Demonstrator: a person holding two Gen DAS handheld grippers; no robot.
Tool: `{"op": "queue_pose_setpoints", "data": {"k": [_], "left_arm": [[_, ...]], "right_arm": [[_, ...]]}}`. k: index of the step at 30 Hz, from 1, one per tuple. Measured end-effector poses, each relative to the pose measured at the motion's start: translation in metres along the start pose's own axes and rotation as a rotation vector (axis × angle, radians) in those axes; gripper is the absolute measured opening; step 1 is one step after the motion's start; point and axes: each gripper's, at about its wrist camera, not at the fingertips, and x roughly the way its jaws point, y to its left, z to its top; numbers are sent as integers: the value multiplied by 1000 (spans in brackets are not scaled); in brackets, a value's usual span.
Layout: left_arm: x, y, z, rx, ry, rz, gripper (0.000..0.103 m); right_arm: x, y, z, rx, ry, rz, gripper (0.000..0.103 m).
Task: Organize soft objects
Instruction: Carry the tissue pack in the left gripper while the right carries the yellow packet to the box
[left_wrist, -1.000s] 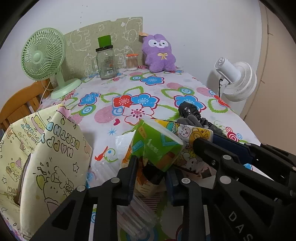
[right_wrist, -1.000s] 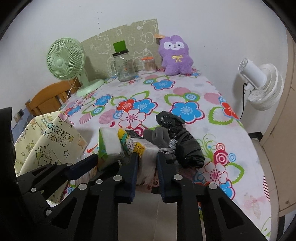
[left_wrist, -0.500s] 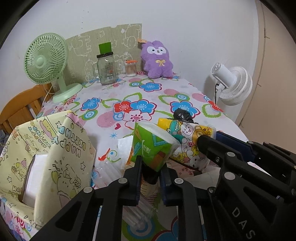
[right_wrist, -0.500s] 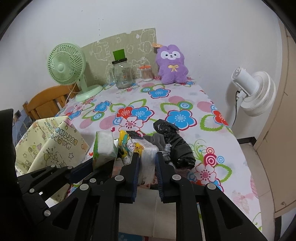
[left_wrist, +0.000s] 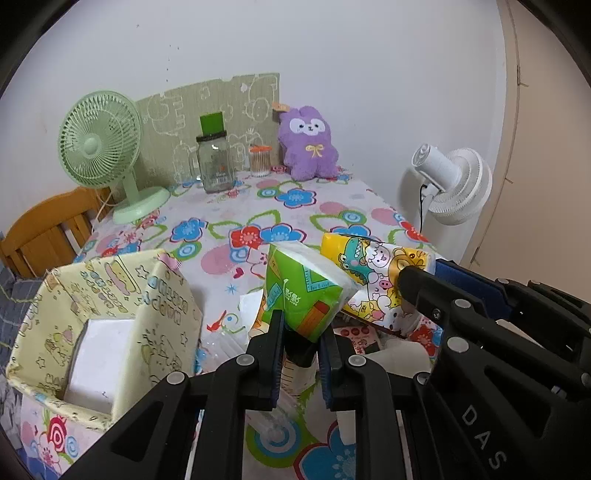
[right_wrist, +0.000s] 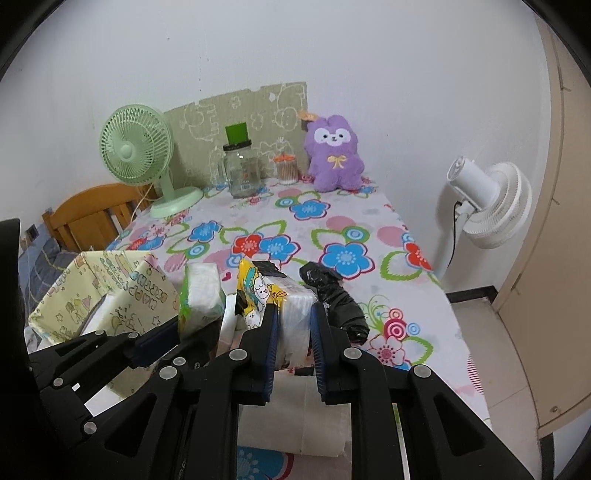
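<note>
Left wrist view showed the left gripper (left_wrist: 301, 332) with its jaws drawn nearly together, pinching the lower corner of a green tissue pack (left_wrist: 304, 290). The jaws had just been closing, with that pack between them. The pack rose up and ahead of the jaws, clear of the flowered tablecloth (left_wrist: 229, 221). To the left of the jaws stood a yellow box (left_wrist: 159, 306), open at the top, with a white pack (left_wrist: 98, 358) lying inside it. To the right of the jaws, the right gripper (left_wrist: 417, 291) carried a yellow cartoon pack (left_wrist: 373, 273), just beside the green one.

Right wrist view showed the right gripper (right_wrist: 293, 325) with its jaws clamped on the white side of the cartoon pack (right_wrist: 273, 299), which stood between the pads and projected ahead of them. The green tissue pack (right_wrist: 201, 295) was just left of these jaws, held by the left gripper (right_wrist: 162, 332). The box (right_wrist: 122, 291) was further left. A black bundle (right_wrist: 336, 299) lay on the cloth just right of the jaws. Folded white paper (right_wrist: 291, 417) lay below the jaws.

Well ahead of both jaws, at the far table edge, stood a green fan (right_wrist: 136, 151), a glass jar (right_wrist: 242, 173) and a purple plush (right_wrist: 334, 155). A white fan (right_wrist: 491, 203) stood off the table to the right.
</note>
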Motion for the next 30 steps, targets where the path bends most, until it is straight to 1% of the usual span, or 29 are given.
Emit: {"op": "queue_pose_setpoints", "data": {"k": [10,15,22,30], "left_arm": [[-34,-2,8,11,-49,5,15],[-48,1,11,15,-64,11,15],[-63,12,18,16,-90,28,15],[-69,31,22,11,-101,50,15]], "right_arm": [[-34,7,10,-7,-49,-16,20],[-46,14,15,-16,-57,-23,20],[-58,27,25,-37,-72,-13,20],[-59,44,32,-57,-74,4,20]]}}
